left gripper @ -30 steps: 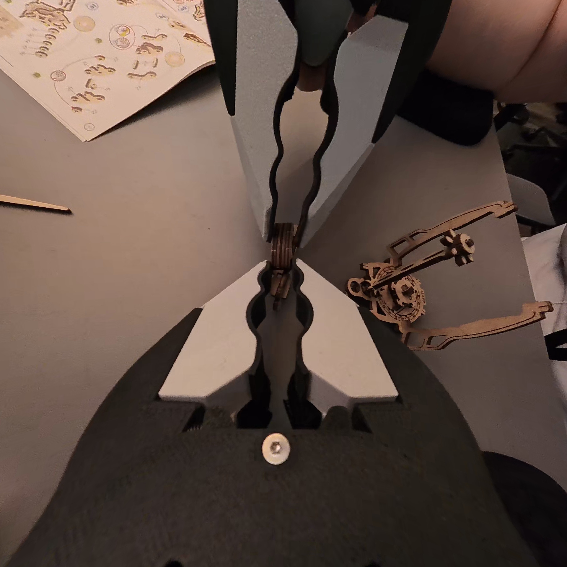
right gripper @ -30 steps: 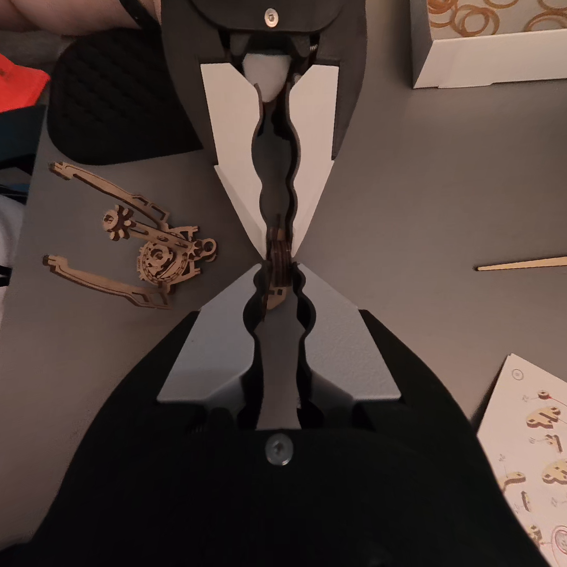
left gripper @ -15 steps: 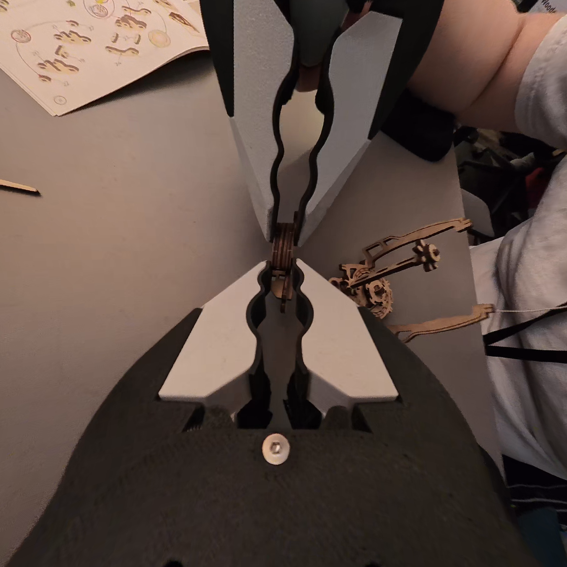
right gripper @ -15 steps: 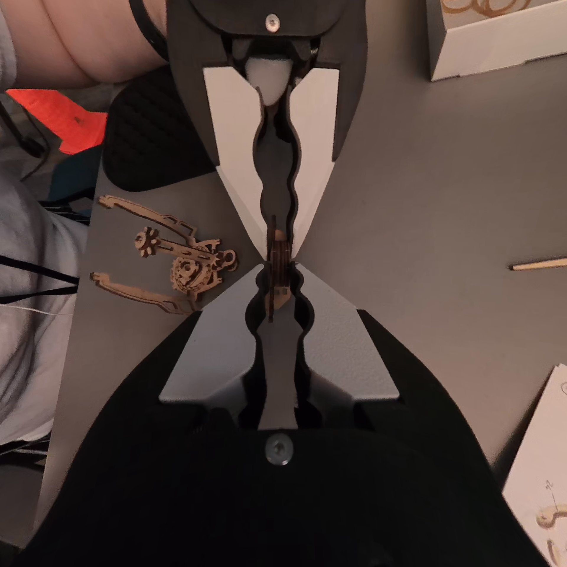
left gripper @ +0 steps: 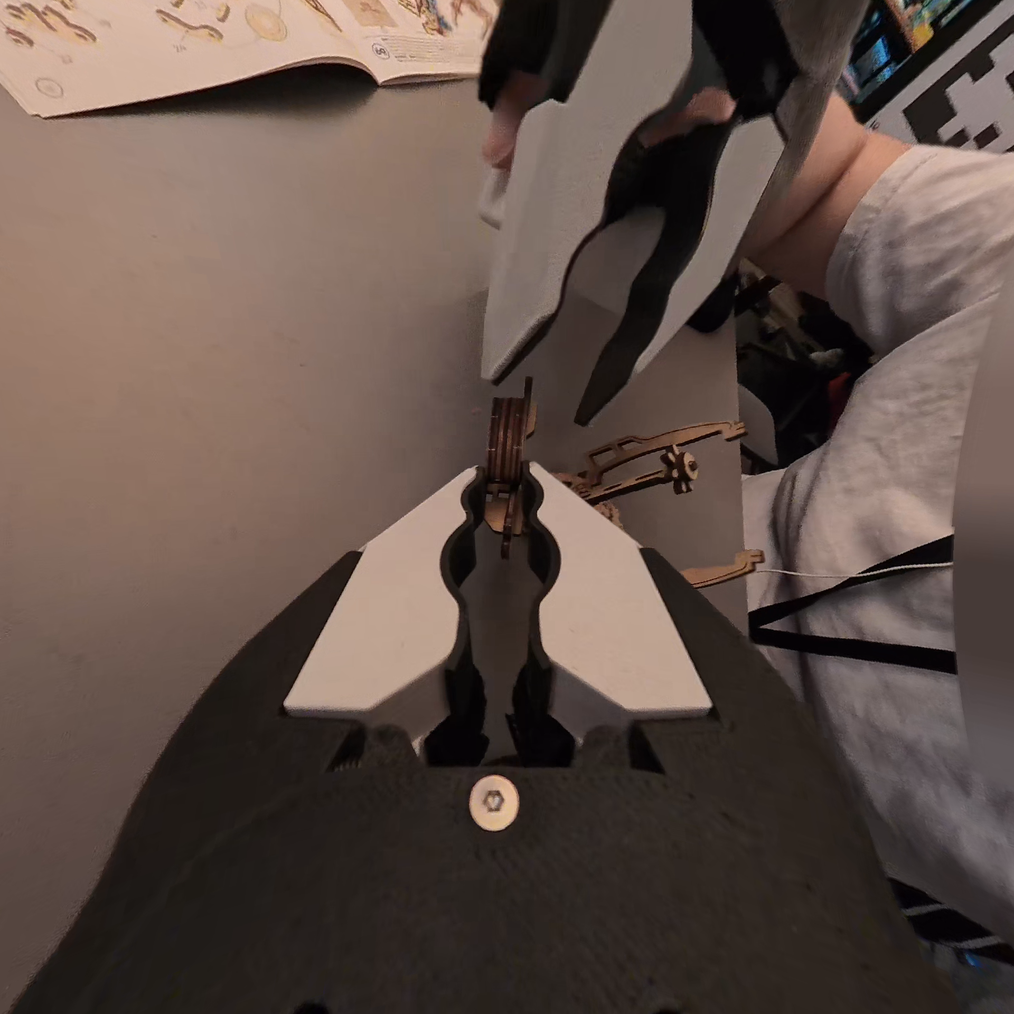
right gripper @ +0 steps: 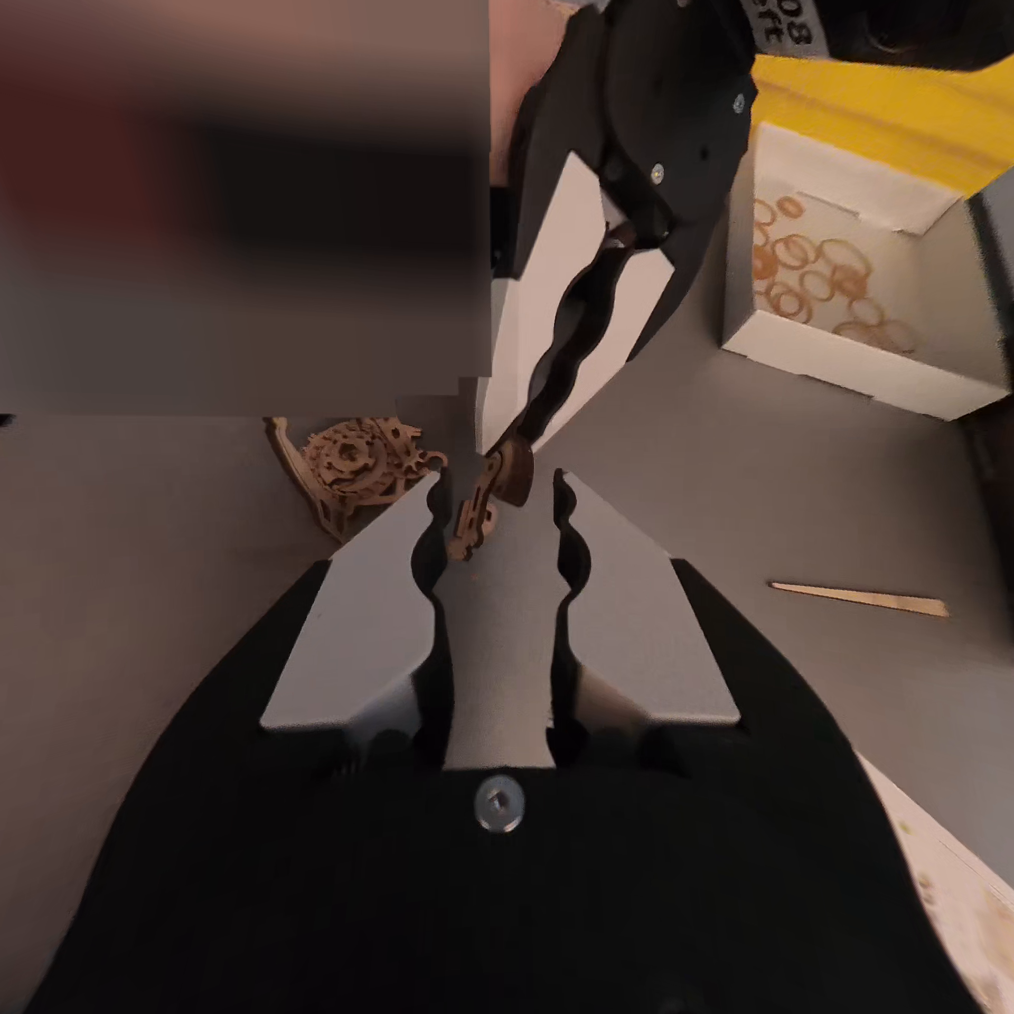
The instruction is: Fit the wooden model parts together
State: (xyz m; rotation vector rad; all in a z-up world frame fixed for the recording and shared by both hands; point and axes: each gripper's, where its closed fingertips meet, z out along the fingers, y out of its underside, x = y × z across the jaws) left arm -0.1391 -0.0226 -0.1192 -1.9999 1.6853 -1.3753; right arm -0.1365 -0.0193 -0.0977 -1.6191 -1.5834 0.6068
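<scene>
My left gripper (left gripper: 502,474) is shut on a small layered wooden part (left gripper: 507,439), which stands upright out of its tips above the grey table (left gripper: 219,384). My right gripper (left gripper: 548,398) is open and empty just beyond the part, tilted, not touching it. In the right wrist view my right gripper (right gripper: 499,477) stands wide open, and the part (right gripper: 513,474) hangs between its tips from the left gripper (right gripper: 507,444). A larger wooden model assembly (left gripper: 647,466) with gears and two long arms lies on the table; it also shows in the right wrist view (right gripper: 356,466).
An open instruction booklet (left gripper: 219,44) lies at the far left. A white box (right gripper: 823,285) with tan rings stands at the back right. A thin wooden stick (right gripper: 861,598) lies on the table. A person's white sleeve (left gripper: 878,439) is past the table edge. The grippers are tip to tip, or close to it.
My right gripper has opened, let go of the wooden part and drawn back at a tilt. My left gripper still holds the part. Both views have swung toward the person.
</scene>
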